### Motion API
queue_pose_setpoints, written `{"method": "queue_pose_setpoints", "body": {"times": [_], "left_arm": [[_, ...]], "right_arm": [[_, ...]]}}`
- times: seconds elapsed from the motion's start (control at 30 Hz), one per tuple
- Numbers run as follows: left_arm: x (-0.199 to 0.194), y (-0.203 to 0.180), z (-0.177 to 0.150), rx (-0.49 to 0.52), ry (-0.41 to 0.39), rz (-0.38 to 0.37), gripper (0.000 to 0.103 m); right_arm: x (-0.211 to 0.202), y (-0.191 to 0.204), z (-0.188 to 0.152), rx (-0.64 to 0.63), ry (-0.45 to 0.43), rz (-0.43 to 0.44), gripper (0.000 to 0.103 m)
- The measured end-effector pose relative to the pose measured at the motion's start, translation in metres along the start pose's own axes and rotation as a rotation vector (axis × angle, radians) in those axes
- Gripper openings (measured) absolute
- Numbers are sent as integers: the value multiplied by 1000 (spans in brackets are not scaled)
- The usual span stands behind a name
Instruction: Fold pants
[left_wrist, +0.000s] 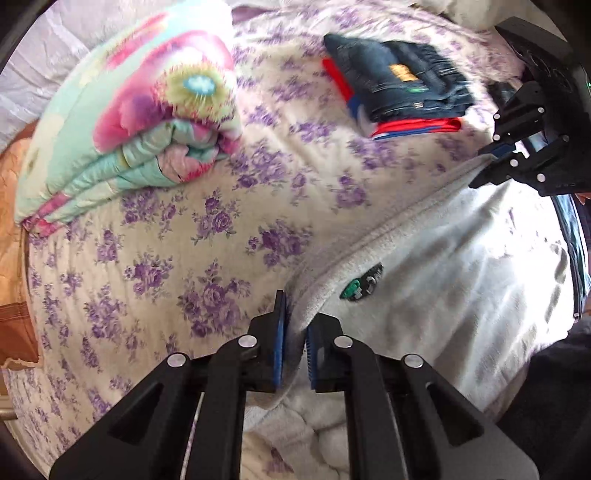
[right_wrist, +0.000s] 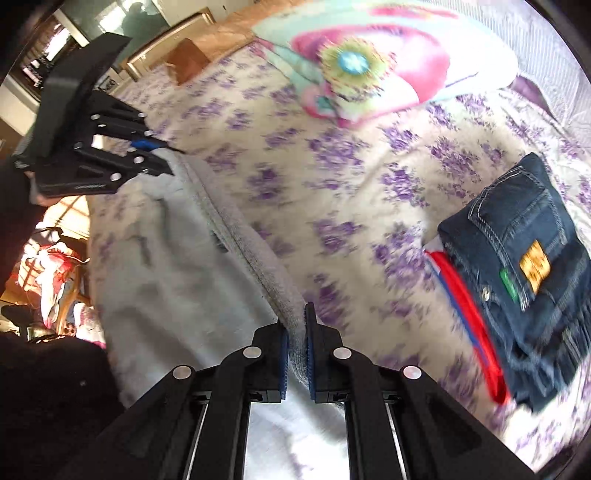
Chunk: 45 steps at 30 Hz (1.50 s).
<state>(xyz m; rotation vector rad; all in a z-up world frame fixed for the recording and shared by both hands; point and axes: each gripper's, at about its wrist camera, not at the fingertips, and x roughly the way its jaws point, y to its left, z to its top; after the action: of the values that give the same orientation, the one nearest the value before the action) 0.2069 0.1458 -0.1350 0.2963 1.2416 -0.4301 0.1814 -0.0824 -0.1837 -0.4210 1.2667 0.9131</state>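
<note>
Light grey fleece pants (left_wrist: 454, 258) hang stretched between my two grippers above the floral bed; a small green patch (left_wrist: 360, 287) sits near the waistband. My left gripper (left_wrist: 294, 332) is shut on one end of the ribbed waistband. My right gripper (right_wrist: 295, 334) is shut on the other end of the grey waistband (right_wrist: 258, 258). In the left wrist view the right gripper (left_wrist: 491, 162) shows at the right edge, clamped on the band. In the right wrist view the left gripper (right_wrist: 162, 155) shows at the upper left, also clamped on the pants (right_wrist: 177, 280).
The bed has a cream sheet with purple flowers (left_wrist: 166, 258). A folded pastel floral quilt (left_wrist: 129, 122) lies at the far side. A stack of folded dark jeans (right_wrist: 528, 280) on red-and-blue clothes (right_wrist: 472, 314) lies on the bed. A wooden headboard (right_wrist: 177, 48) is behind.
</note>
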Motion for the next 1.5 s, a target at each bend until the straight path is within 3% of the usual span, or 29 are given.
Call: {"method": "queue_pose_setpoints", "body": {"times": [0.13, 0.23, 0.4, 0.57, 0.7, 0.77, 0.83, 0.9, 0.97, 1.03, 1.1, 1.17, 1.27, 1.33, 1.43, 1.47, 1.5], "left_arm": [[-34, -28, -36, 48, -40, -20, 9], [-40, -45, -73, 61, -26, -53, 9], [-18, -69, -131, 65, 54, -91, 9], [32, -81, -171, 56, 168, -87, 12], [36, -81, -177, 10, 147, -101, 15], [26, -82, -183, 0, 132, -120, 24], [12, -86, -192, 7, 117, -130, 53], [-6, -89, -203, 20, 100, -107, 62], [-23, -92, -208, 9, 74, -104, 63], [-43, -98, -202, -30, -3, -156, 63], [-55, -105, -186, -97, -94, -194, 65], [-46, -114, -167, -202, -122, -176, 70], [-4, -123, -145, -359, -42, -147, 67], [23, -125, -144, -426, 19, -137, 42], [52, -134, -154, -437, 94, -7, 23], [56, -136, -157, -442, 101, 17, 22], [58, -136, -160, -459, 103, 25, 20]], "right_arm": [[-24, 56, -45, -10, 3, -4, 9], [-12, 101, -75, 26, 32, 22, 9], [27, 154, -118, 100, 82, 64, 9], [88, 170, -146, 203, 143, 20, 10], [113, 163, -147, 269, 168, 17, 12], [111, 161, -144, 282, 174, 28, 12], [109, 160, -142, 282, 177, 26, 12], [108, 162, -139, 271, 178, 16, 14], [108, 164, -138, 266, 174, 18, 20], [108, 169, -138, 257, 168, 33, 30], [110, 181, -138, 238, 167, 33, 39], [108, 188, -135, 214, 173, 22, 44], [108, 195, -124, 169, 184, 21, 59], [99, 201, -126, 144, 182, 22, 60], [81, 198, -122, 153, 134, 47, 59], [74, 196, -121, 168, 105, 59, 45], [68, 191, -122, 183, 85, 70, 20]]}}
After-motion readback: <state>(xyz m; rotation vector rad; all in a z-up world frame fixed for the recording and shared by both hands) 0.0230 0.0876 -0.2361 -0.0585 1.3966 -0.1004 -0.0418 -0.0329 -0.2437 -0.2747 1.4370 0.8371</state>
